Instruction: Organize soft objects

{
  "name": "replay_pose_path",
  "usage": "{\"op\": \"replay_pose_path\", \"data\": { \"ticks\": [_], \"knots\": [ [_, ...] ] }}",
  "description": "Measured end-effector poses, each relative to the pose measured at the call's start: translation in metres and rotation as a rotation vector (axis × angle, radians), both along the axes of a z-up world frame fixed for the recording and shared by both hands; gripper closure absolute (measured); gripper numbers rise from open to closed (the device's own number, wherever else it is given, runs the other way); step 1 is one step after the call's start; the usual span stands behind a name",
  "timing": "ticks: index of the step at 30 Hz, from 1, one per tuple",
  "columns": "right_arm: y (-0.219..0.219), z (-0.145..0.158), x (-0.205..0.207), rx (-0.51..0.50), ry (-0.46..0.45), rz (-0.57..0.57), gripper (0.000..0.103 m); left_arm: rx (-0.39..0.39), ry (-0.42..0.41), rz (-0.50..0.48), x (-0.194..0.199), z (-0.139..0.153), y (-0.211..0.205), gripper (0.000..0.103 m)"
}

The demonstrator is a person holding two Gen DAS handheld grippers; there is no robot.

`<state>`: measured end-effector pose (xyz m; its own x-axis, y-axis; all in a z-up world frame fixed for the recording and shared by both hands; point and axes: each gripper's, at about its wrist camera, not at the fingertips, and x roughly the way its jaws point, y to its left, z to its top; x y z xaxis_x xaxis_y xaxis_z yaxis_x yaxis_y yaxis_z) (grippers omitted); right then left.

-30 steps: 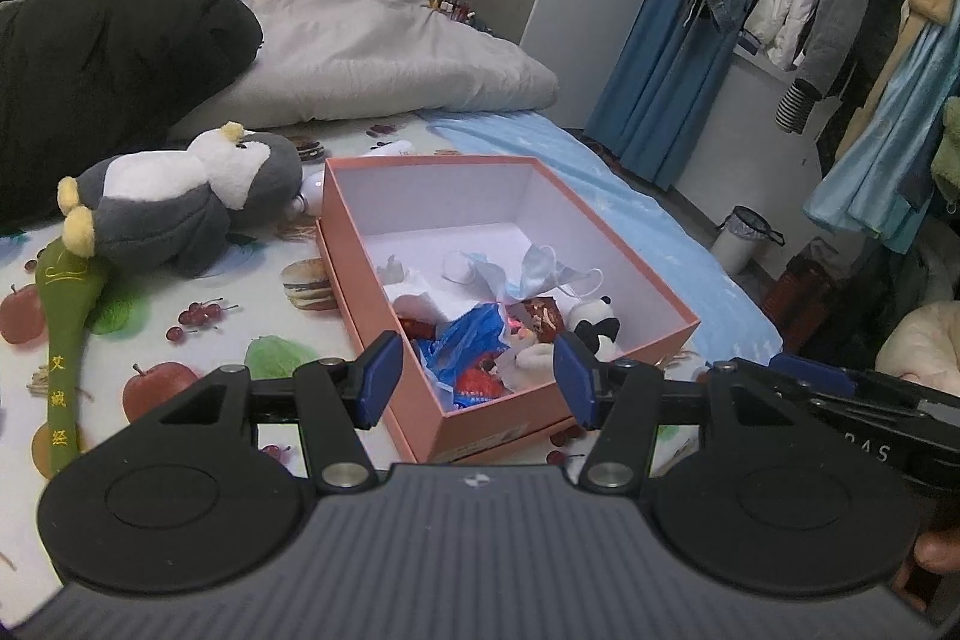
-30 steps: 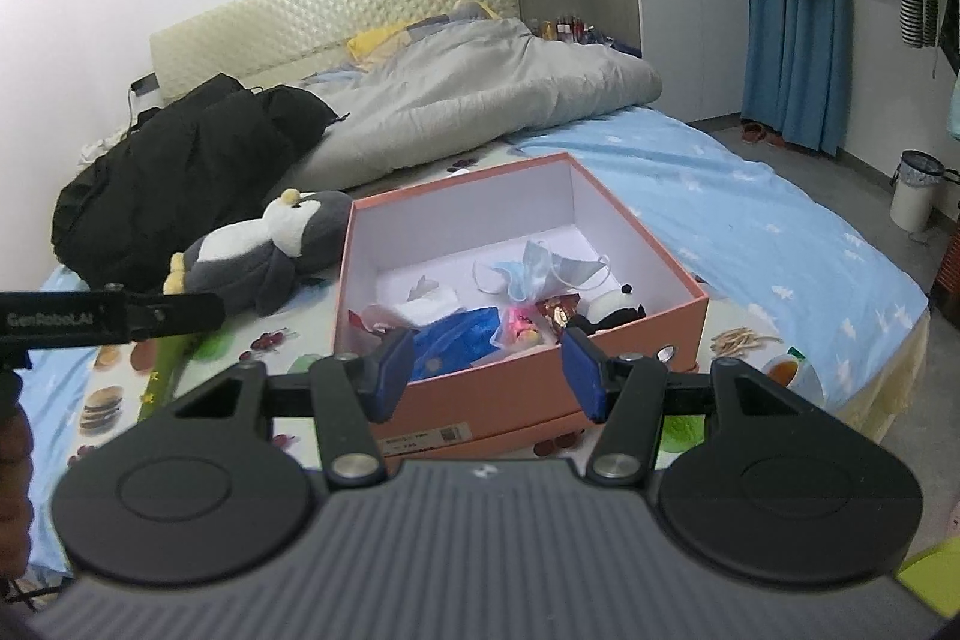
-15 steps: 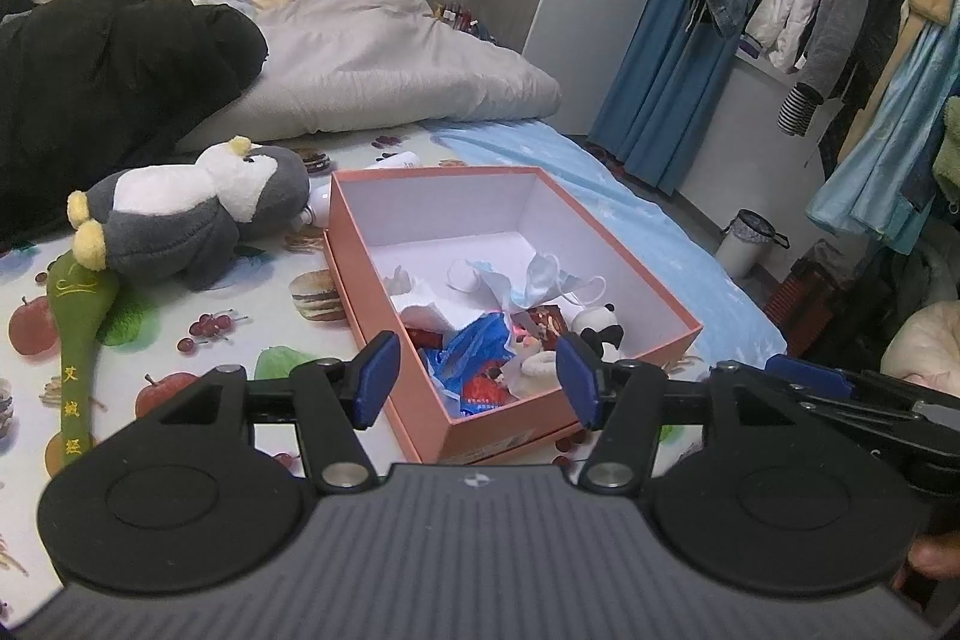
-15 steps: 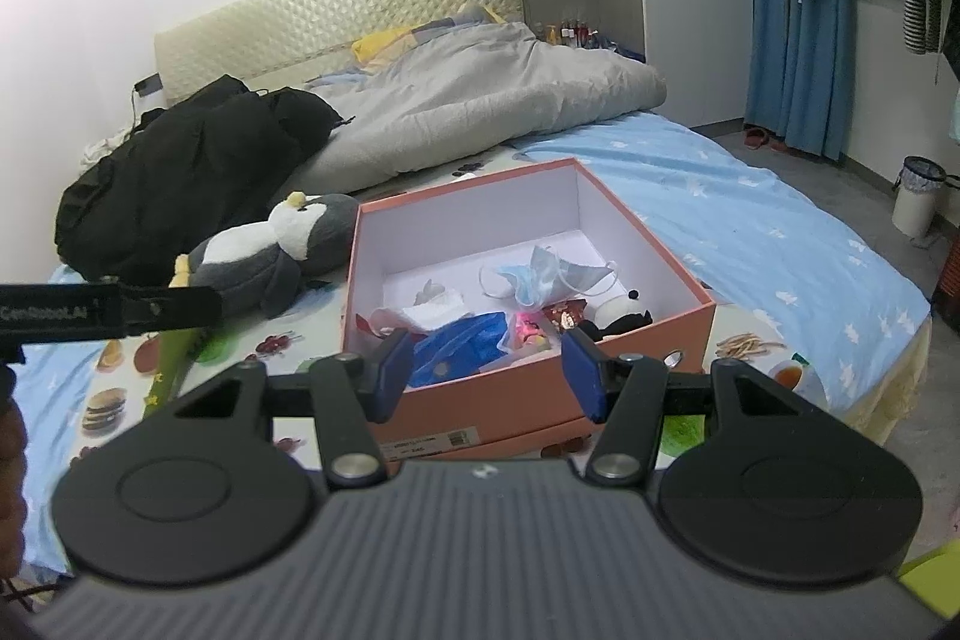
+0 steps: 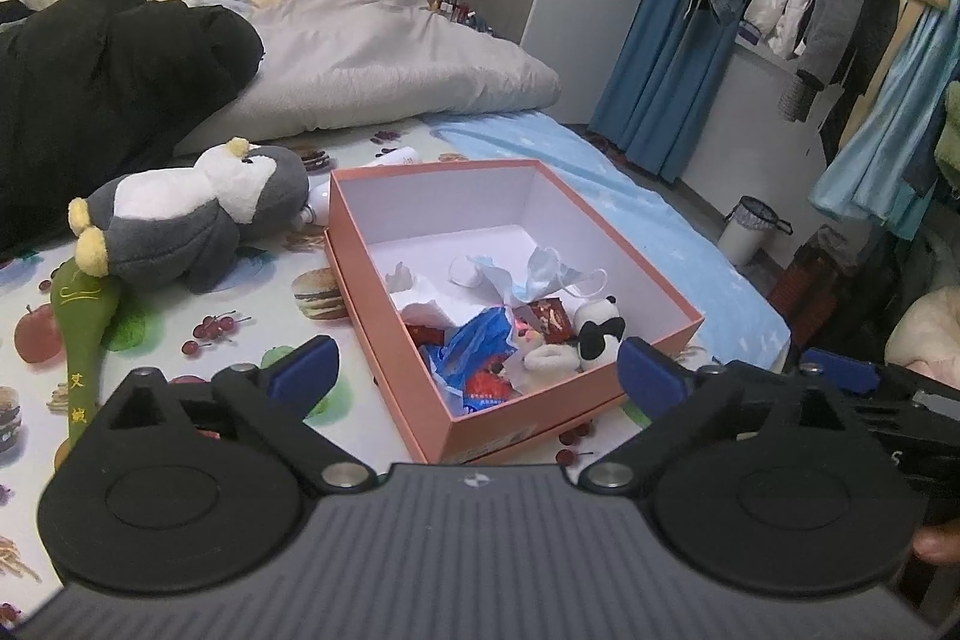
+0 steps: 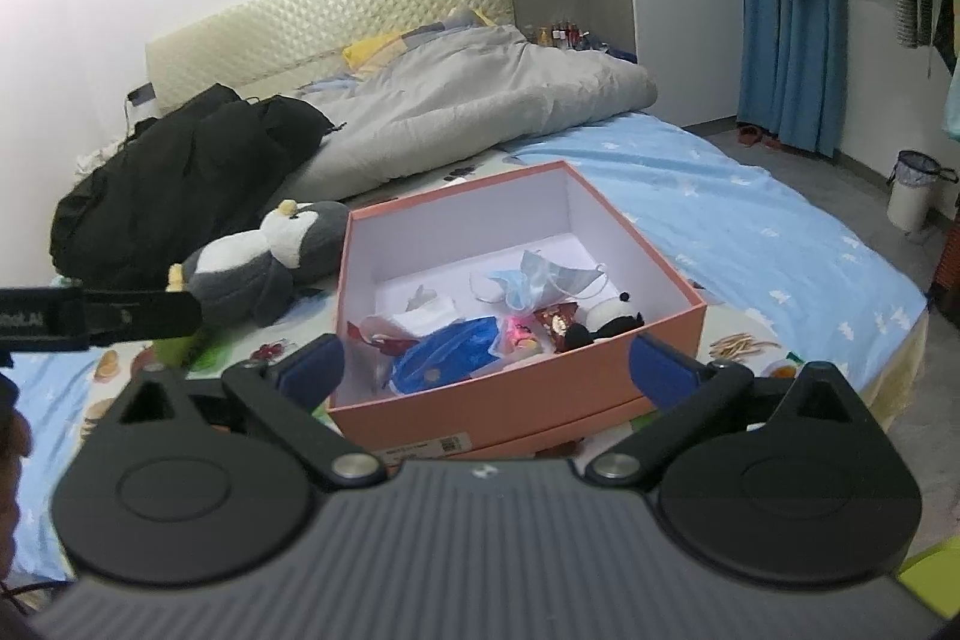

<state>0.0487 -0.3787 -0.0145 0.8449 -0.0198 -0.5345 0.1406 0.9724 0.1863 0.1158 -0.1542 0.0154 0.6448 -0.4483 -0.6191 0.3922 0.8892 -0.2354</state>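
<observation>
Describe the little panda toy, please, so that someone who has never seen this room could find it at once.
On the bed stands an open salmon-pink box with a white inside. The panda toy lies in the box's near corner on the side away from the penguin plush, next to a red wrapper. It is the only black-and-white plush in the box; the rest is wrappers, tissue and a face mask.

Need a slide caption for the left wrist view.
Open left tongs empty above pink box of soft clutter; plush penguin lies beside it.
</observation>
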Motion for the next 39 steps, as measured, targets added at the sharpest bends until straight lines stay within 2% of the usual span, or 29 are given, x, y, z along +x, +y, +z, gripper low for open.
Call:
{"op": "replay_pose_path", "data": {
  "ticks": [5,16,39],
  "knots": [
    [-0.001,-0.001,0.000,0.014,0.005,-0.006,0.000,0.032,-0.005,-0.011,-0.001,0.001,-0.005,0.001],
    [-0.003,-0.002,0.001,0.016,0.001,-0.017,0.000,0.049,-0.004,0.000,0.002,0.005,-0.007,0.000],
    [-0.001,-0.004,-0.001,0.011,0.001,-0.018,0.000,0.031,-0.030,0.011,-0.001,0.016,-0.002,0.000]
  ]
}}
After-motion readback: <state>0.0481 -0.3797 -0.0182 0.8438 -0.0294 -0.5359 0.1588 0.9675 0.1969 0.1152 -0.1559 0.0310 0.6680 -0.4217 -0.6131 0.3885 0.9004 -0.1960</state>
